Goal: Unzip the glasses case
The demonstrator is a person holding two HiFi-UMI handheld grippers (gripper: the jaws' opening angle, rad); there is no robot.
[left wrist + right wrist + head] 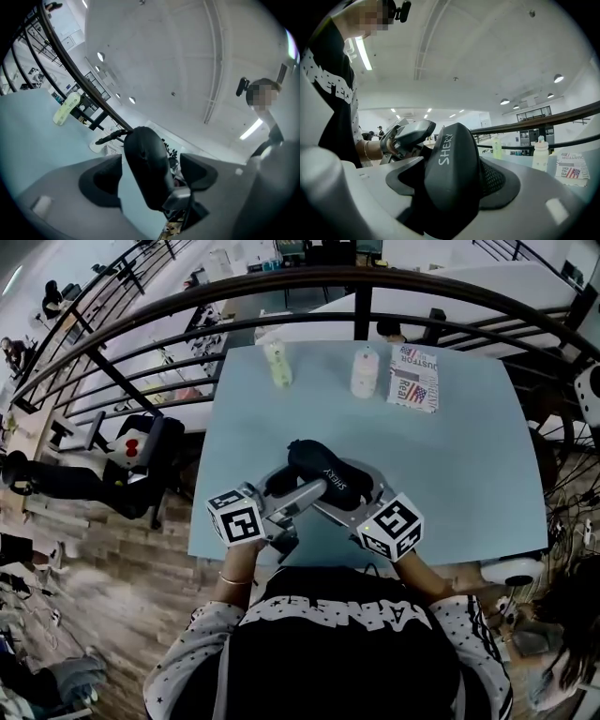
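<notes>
Right tool (452, 182) clamps glasses case (454, 150), unclear from overhead.

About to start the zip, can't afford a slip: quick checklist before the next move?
1. Right gripper clamped on glasses case: ok, jaws press both sides.
2. Left gripper on zipper pull: not ok, jaws apart around the case's end, gaps either side.
3. Zipper pull located: cannot tell, no view shows it.
4. Case zipped shut: ok, no opening visible.
5. Clutter clear: ok, green bottle, white bottle and packet stand at the table's far edge.
</notes>
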